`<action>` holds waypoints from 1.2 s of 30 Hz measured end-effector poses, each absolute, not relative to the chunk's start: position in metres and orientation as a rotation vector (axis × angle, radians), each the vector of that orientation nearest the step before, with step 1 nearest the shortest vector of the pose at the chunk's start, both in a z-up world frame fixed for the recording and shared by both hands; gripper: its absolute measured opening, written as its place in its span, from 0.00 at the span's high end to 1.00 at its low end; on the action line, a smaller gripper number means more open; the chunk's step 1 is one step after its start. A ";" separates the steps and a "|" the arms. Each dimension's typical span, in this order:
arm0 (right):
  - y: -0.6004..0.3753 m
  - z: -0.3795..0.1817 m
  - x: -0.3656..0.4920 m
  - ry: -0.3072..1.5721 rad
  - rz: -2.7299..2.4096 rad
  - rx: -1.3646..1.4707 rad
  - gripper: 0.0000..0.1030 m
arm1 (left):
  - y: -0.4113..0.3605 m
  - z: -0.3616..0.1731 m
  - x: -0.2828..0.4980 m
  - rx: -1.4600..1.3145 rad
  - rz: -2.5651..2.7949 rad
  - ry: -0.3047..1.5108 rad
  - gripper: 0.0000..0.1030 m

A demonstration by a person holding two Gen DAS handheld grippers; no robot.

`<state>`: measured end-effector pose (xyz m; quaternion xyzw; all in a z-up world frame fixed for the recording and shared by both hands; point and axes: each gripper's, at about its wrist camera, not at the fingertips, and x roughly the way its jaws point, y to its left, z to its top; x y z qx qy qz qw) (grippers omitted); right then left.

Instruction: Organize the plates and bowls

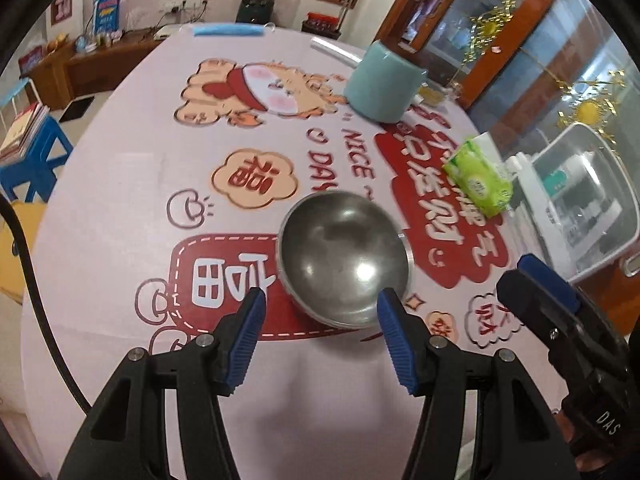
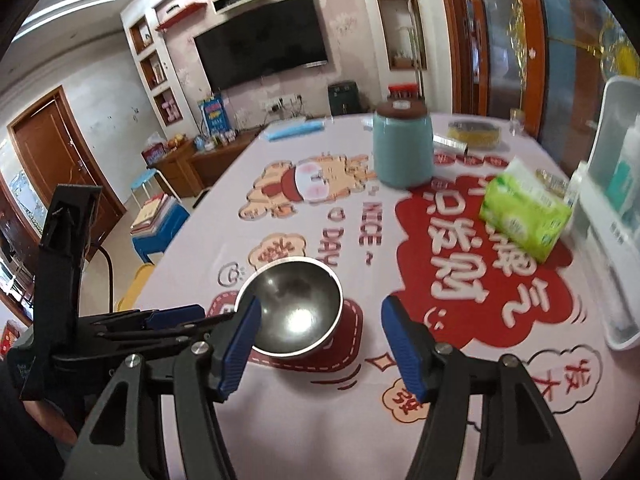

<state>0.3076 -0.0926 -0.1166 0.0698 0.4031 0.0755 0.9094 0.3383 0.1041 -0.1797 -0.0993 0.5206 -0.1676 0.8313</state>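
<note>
Both grippers (image 1: 322, 304) (image 2: 320, 316) wide, above bowl (image 1: 344, 256)

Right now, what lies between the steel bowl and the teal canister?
Only printed tablecloth; right wrist view shows nothing standing between steel bowl and teal canister.

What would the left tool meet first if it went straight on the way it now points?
Most likely the steel bowl. The left tool is open, and the bowl's near rim sits just past its fingertips, a little right of centre, upright on the tablecloth. Depth is hard to judge through the fisheye, but nothing else lies between them.
</note>
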 end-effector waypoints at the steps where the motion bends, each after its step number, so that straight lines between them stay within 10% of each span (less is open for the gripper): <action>1: -0.092 -0.123 0.310 0.848 0.157 0.153 0.39 | 0.104 -0.187 0.342 -0.206 -0.351 1.112 0.44; 17: -0.080 -0.176 0.327 0.988 0.169 0.227 0.39 | 0.109 -0.233 0.359 -0.270 -0.333 1.182 0.40; 24: -0.079 -0.187 0.328 1.020 0.165 0.249 0.60 | 0.111 -0.244 0.360 -0.318 -0.334 1.206 0.40; 36: -0.079 -0.193 0.327 1.049 0.168 0.299 0.83 | 0.106 -0.248 0.353 -0.343 -0.376 1.221 0.82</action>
